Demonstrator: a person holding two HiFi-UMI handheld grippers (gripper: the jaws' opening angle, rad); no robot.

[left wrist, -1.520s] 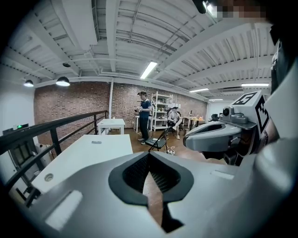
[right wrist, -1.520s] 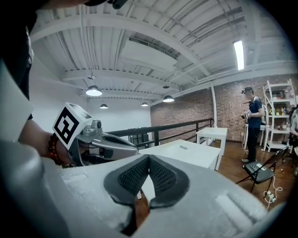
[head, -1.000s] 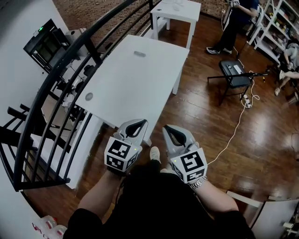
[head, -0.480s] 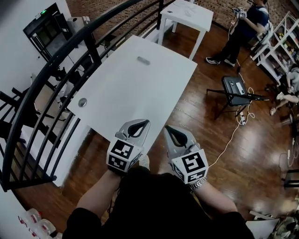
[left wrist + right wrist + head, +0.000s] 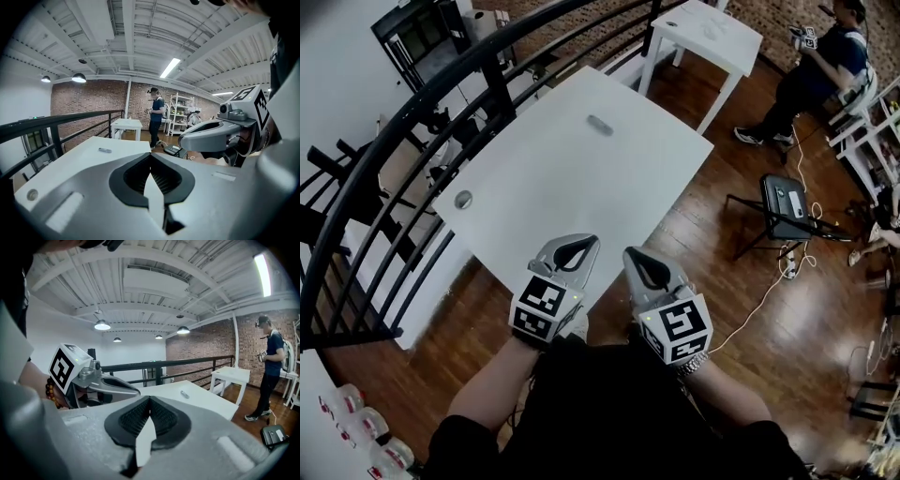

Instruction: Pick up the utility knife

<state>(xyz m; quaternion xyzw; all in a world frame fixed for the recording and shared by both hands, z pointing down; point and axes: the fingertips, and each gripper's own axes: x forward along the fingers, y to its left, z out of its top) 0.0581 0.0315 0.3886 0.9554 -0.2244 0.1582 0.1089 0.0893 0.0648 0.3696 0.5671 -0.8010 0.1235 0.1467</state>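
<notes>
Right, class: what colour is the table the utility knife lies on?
White table, clearest in the head view.

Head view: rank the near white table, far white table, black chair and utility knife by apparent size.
1. near white table
2. far white table and black chair: look alike, unranked
3. utility knife

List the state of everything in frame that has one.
utility knife: lying flat on the white table, untouched, far from both claws.
left claw: shut, empty.
right claw: shut, empty.
black chair: unfolded, standing upright on the wood floor.
</notes>
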